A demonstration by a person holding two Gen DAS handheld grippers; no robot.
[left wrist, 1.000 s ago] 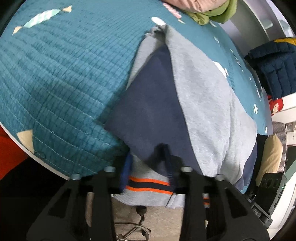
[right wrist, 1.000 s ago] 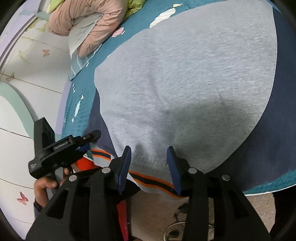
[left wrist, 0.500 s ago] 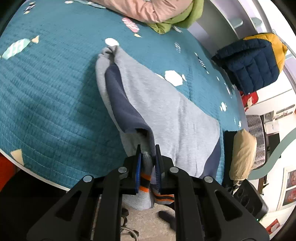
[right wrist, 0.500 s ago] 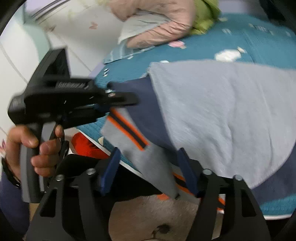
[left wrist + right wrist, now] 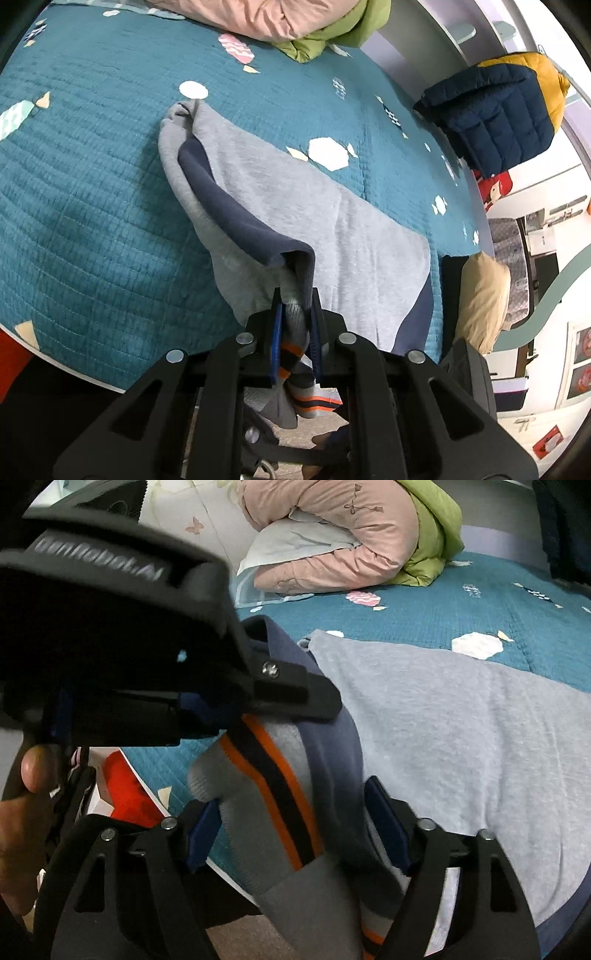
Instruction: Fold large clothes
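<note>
A grey and navy sweatshirt [image 5: 295, 206] lies on the teal quilted bed [image 5: 92, 184]. My left gripper [image 5: 296, 325] is shut on its orange-striped cuff [image 5: 291, 354] at the bed's near edge and holds the sleeve lifted off the bed. In the right wrist view the sweatshirt [image 5: 461, 720] fills the right side. My right gripper [image 5: 295, 834] is open, with the striped cuff [image 5: 266, 775] hanging between its jaws. The left gripper's body [image 5: 147, 646] is close on the upper left.
Pink and green bedding [image 5: 295, 22] is piled at the bed's far end, also in the right wrist view [image 5: 351, 535]. A navy and yellow puffer jacket [image 5: 498, 110] lies at the right. A beige cushion [image 5: 480, 295] sits past the bed's corner. A red item [image 5: 125, 786] is below the bed's edge.
My left gripper closed on the sweatshirt's cuff and lifted the sleeve up and back. My right gripper moved left until the hanging cuff sits between its open jaws.
</note>
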